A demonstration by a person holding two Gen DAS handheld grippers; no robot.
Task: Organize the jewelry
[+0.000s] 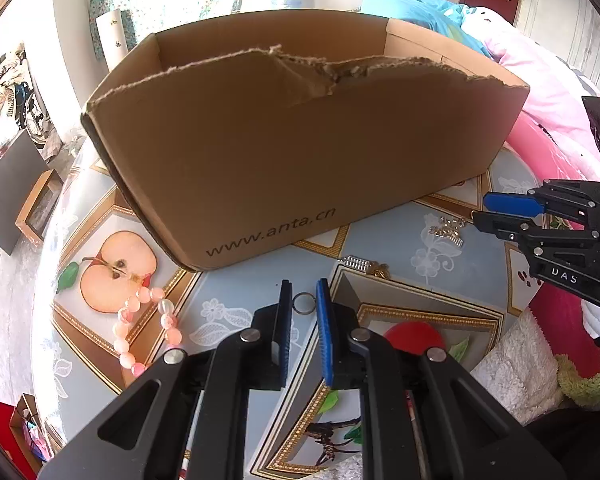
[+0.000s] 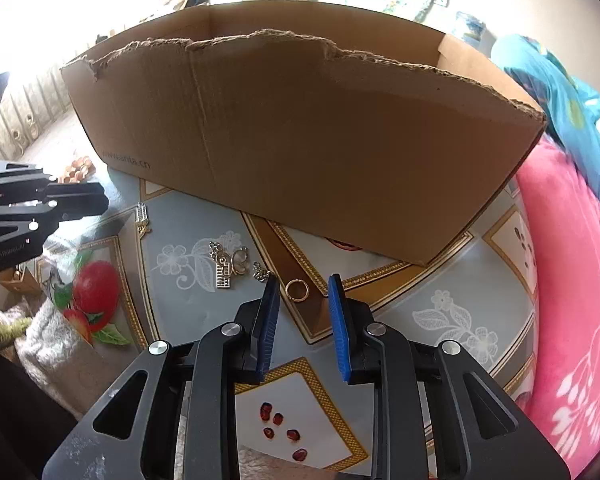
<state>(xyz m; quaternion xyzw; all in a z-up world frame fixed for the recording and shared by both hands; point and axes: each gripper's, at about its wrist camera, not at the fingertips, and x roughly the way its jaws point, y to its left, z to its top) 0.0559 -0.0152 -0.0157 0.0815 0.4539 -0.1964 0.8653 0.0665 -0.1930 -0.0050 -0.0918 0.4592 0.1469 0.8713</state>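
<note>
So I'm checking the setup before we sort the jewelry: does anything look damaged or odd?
Yes. The cardboard box has a ragged, torn top edge along its near wall, as if the flaps were ripped off. The jewelry lies loose on the tablecloth in front of it: gold ring, charms, pink bead bracelet.

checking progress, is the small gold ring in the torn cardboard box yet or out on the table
Out. The small gold ring lies flat on the patterned tablecloth, in front of the torn brown cardboard box.

I see strong daylight blowing out the far corners. Fisheye bends both views' edges; the cardboard box (image 1: pixel 300 152) front sits shaded.
</note>
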